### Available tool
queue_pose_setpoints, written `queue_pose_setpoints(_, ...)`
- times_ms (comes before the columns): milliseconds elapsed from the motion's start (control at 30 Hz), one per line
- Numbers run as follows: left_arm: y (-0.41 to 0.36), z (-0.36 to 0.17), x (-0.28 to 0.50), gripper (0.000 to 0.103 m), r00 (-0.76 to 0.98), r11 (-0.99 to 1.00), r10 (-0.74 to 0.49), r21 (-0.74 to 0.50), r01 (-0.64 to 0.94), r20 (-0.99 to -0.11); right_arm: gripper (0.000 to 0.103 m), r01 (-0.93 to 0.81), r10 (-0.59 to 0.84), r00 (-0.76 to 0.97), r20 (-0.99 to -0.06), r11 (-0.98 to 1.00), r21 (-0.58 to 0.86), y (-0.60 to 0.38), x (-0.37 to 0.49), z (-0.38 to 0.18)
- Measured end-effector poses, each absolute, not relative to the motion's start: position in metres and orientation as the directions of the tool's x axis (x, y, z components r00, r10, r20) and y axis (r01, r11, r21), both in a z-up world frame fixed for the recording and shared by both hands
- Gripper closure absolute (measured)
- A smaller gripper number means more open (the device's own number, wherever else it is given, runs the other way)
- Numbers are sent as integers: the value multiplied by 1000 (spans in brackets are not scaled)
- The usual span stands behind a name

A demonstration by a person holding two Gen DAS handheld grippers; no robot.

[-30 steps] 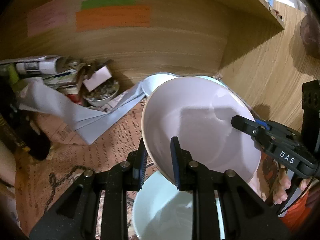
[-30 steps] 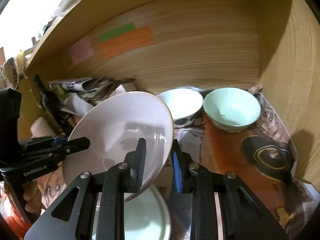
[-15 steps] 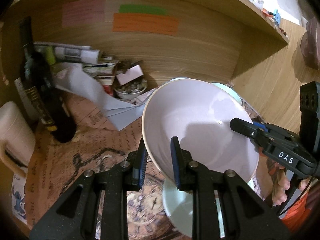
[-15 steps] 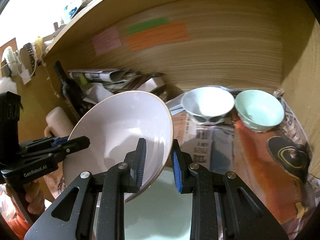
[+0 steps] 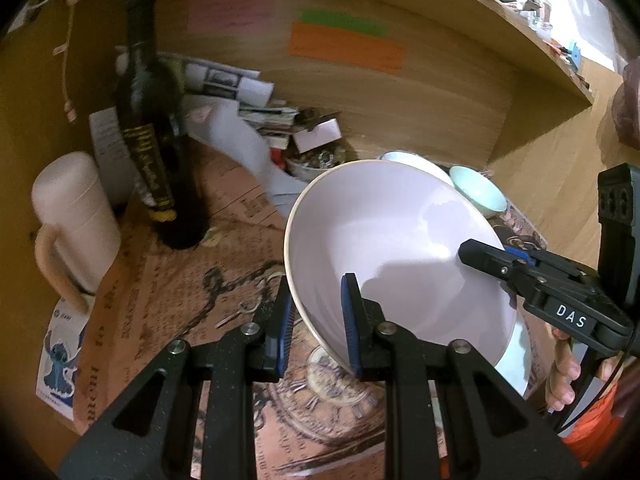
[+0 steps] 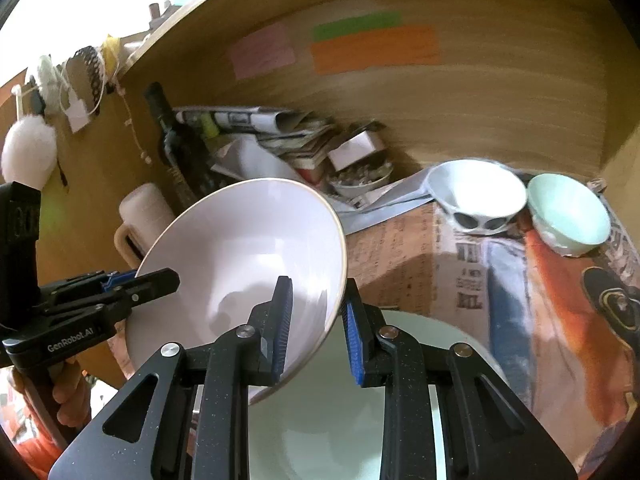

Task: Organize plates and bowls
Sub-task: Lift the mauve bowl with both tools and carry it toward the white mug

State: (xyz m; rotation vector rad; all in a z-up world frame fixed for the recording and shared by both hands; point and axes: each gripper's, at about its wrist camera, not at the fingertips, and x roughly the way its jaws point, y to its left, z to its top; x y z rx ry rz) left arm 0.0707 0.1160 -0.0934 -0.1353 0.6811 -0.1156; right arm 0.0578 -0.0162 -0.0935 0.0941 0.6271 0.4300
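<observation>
Grippers clamp opposite rims of a wide pale lilac ceramic bowl (image 5: 400, 248), tilted above a pale green plate (image 6: 344, 420): left gripper (image 5: 316, 320) angled downward, right gripper (image 6: 316, 328) likewise, both pinching its wall.

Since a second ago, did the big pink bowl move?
Yes. The pink bowl has drifted left, away from the white bowl and toward the dark bottle.

Pale lilac bowl (image 5: 392, 240); mint-green bowl (image 6: 570, 212); dark bottle (image 5: 154, 140); orange and green notes (image 6: 372, 46).
</observation>
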Motion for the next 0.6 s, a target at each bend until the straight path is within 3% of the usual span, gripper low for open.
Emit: queue_pose_setpoints(600, 164, -130, 47, 81, 744, 977, -109, -210, -43, -659, 81, -428, 457, 614, -643, 878, 215, 39, 68, -124)
